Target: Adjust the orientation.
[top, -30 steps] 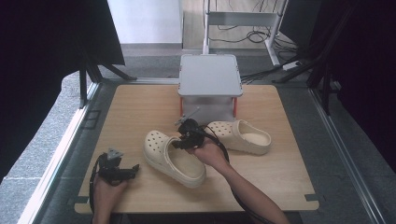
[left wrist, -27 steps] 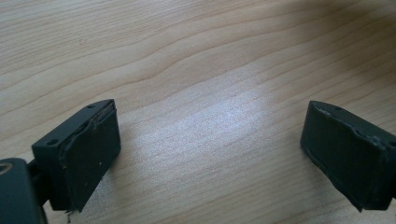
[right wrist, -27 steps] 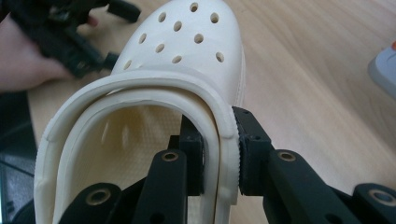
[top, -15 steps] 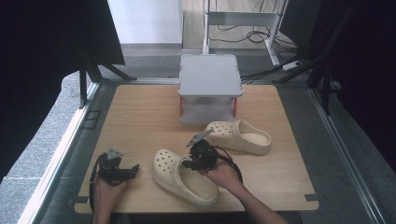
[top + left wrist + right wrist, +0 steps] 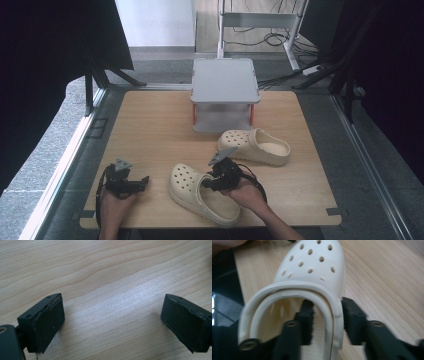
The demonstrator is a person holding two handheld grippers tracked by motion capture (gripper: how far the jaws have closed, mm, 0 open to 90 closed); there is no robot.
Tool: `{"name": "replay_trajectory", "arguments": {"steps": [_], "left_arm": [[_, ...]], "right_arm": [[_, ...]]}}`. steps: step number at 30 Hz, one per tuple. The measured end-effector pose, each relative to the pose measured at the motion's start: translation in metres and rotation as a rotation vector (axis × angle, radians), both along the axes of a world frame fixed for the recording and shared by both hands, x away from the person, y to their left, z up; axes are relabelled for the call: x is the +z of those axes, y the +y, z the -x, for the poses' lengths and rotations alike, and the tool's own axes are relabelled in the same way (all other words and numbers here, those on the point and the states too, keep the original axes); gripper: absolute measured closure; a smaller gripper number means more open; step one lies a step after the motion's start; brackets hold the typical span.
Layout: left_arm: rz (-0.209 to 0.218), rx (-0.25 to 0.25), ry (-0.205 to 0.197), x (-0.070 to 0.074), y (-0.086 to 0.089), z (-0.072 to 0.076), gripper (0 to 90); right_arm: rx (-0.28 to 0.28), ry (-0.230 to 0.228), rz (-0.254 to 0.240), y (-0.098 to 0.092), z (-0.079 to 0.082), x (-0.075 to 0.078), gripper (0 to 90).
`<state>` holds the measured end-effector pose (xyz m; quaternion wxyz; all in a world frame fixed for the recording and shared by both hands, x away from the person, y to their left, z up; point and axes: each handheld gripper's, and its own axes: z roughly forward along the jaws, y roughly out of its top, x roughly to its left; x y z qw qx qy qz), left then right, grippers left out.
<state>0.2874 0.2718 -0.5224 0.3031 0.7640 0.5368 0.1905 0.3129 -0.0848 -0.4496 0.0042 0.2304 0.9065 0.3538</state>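
Clog [image 5: 202,192] in cream foam lies near the front edge of the counter [image 5: 150,125], its perforated toe pointing toward the person's left and its open heel end toward the right hand. The right gripper [image 5: 216,181] straddles the clog's side wall at the collar: in the right gripper view one jaw sits inside the opening and the other outside the wall, with the clog [image 5: 312,290] rim between them. Those jaws have just been opening, and a thin gap shows at the inner pad, so the wall is between them but no longer pinched. A second clog [image 5: 256,146] of the same colour lies farther back and to the right, well apart from the first, just in front of a grey lidded box [image 5: 225,92] at the counter's far middle. The left gripper [image 5: 142,180] rests low at the front left, near the first clog's toe but apart from it; its jaws stand wide over bare wood.
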Motion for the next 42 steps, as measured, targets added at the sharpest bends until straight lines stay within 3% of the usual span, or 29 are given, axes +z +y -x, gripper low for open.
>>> {"name": "replay_trajectory", "arguments": {"steps": [2, 10, 20, 28, 33, 42], "left_arm": [[-0.002, -0.002, 0.001, 0.000, 0.000, 0.000, 5.0], [-0.003, -0.002, 0.001, 0.000, 0.000, 0.000, 5.0], [-0.003, -0.002, 0.000, 0.000, 0.000, 0.000, 5.0], [-0.003, -0.002, 0.000, 0.000, 0.000, 0.000, 5.0], [-0.003, -0.002, 0.000, 0.000, 0.000, 0.000, 5.0], [-0.003, -0.001, -0.001, 0.000, 0.000, 0.000, 5.0]], "right_arm": [[0.034, -0.010, 0.021, -0.001, 0.001, 0.003, 41.3], [0.052, -0.026, 0.019, -0.030, -0.003, 0.018, 16.3], [-0.001, -0.097, 0.017, -0.066, -0.012, 0.025, 0.2], [-0.046, -0.118, 0.060, -0.093, -0.019, 0.027, 0.3], [-0.103, -0.100, 0.067, -0.113, -0.021, 0.030, 6.7], [-0.186, -0.117, 0.096, -0.143, -0.034, 0.037, 12.9]]}}
